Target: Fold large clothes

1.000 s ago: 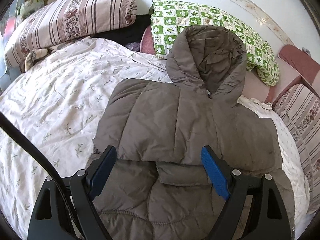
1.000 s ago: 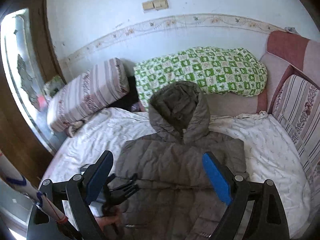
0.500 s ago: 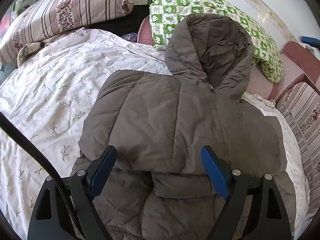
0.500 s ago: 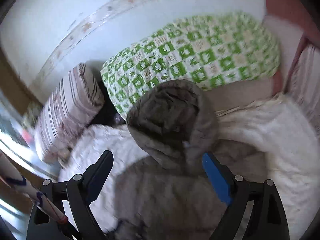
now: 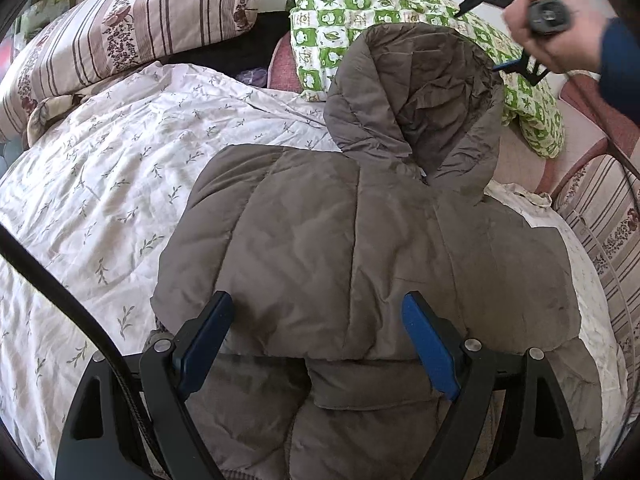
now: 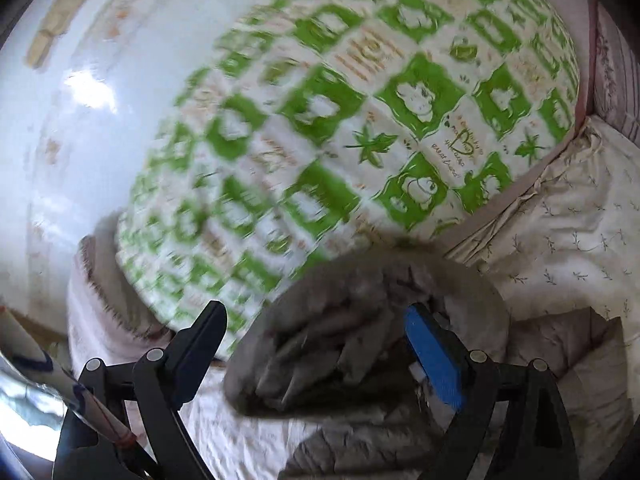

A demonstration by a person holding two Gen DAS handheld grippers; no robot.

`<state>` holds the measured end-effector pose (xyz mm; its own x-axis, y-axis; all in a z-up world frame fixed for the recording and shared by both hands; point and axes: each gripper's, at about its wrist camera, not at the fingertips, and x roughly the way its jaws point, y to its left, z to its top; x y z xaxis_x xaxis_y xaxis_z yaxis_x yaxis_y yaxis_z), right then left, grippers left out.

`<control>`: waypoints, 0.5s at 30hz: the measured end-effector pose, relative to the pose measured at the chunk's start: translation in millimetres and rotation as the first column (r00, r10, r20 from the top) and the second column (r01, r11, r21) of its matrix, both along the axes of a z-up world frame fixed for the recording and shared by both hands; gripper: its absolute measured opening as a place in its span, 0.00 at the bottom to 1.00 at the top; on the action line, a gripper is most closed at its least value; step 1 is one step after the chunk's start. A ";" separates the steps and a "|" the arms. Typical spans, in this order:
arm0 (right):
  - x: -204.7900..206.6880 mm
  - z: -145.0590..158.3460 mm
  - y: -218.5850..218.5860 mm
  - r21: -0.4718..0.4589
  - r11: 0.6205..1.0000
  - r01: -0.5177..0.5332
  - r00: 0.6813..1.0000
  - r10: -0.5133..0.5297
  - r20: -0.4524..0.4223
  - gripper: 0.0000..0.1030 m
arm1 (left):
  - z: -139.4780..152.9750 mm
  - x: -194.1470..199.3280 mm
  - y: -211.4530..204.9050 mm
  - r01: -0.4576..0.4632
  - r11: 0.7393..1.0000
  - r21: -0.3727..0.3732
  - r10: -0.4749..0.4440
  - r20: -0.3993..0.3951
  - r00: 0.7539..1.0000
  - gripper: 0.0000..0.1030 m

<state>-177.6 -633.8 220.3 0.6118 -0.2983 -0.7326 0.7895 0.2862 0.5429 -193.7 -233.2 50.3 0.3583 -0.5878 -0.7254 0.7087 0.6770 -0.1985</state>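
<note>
A grey-brown padded jacket (image 5: 340, 240) lies face down on the bed with its sleeves folded in. Its hood (image 5: 420, 92) rests against a green checked pillow (image 5: 352, 12). My left gripper (image 5: 318, 320) hovers open over the jacket's lower back, with nothing between its pads. A hand (image 5: 560, 28) holds my right gripper (image 5: 478, 36) open just above the top of the hood. In the blurred right wrist view the hood (image 6: 360, 332) lies below the wide-open right gripper (image 6: 316, 320), whose blue pad (image 6: 432, 356) hangs over the hood's opening without pressing on it.
A floral white bedsheet (image 5: 100, 200) covers the bed. A striped pillow (image 5: 132, 28) lies at the back left, and striped cushions (image 5: 600, 208) line the right side. The green checked pillow (image 6: 360, 120) sits against a white wall (image 6: 100, 80). A black cable (image 5: 60, 292) crosses the lower left.
The right gripper swept forward and rolled, from a view of the whole jacket to close over the hood. Its hand now shows at the left view's top right. The left gripper edged forward.
</note>
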 end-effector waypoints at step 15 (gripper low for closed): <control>-73.9 2.8 67.8 -0.088 0.993 -0.082 0.988 0.093 0.121 0.15 | 4.4 2.0 4.7 -0.020 1.000 -0.009 0.020 0.012 1.000 0.83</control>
<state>-251.5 -566.1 223.0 0.7231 -0.2960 -0.6242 0.6873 0.3994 0.6067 -191.7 -228.5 54.7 0.3790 -0.5870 -0.7154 0.6974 0.6893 -0.1962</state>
